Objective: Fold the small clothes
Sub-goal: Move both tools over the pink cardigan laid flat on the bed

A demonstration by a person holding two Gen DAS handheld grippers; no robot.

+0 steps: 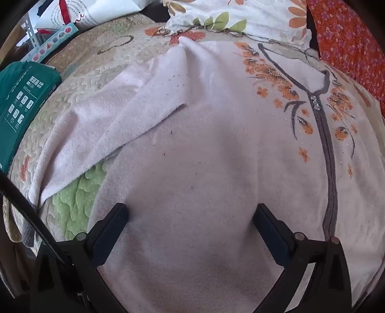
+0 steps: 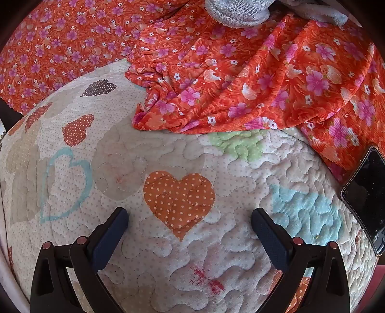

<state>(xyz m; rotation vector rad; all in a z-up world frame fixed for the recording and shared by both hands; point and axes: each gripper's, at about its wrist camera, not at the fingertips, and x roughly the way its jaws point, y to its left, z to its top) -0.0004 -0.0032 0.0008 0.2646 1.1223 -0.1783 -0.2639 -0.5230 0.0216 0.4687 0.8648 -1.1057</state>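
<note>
Your left hand-held gripper (image 1: 190, 214) is spread wide, nothing between its fingers, and it points steeply down at a pale pink fleece top (image 1: 204, 156). That garment lies flat on the quilted bedspread (image 1: 79, 72), front up, with a grey zip placket (image 1: 329, 173) running down it and orange flower embroidery (image 1: 272, 74) on both sides of the zip. One sleeve (image 1: 115, 125) spreads out to the left in this view, lying partly over a green patch of the quilt. Beyond the top's far edge you see a white flowered pillow (image 1: 240, 16), and at the left edge a dark green printed package (image 1: 21, 96) rests on the bed. An orange flowered cloth (image 1: 349, 43) sits at the far right.

Your right hand-held gripper (image 2: 190, 216) is likewise spread wide and empty, aimed down at bare quilt. An orange dotted heart patch (image 2: 179, 197) lies just ahead, between its fingers in view. Farther out, the orange flowered fabric (image 2: 228, 79) is bunched across the bedspread, with grey fleece (image 2: 238, 14) beyond it. A black phone (image 2: 368, 192) lies at the right edge. No containers show in either view.
</note>
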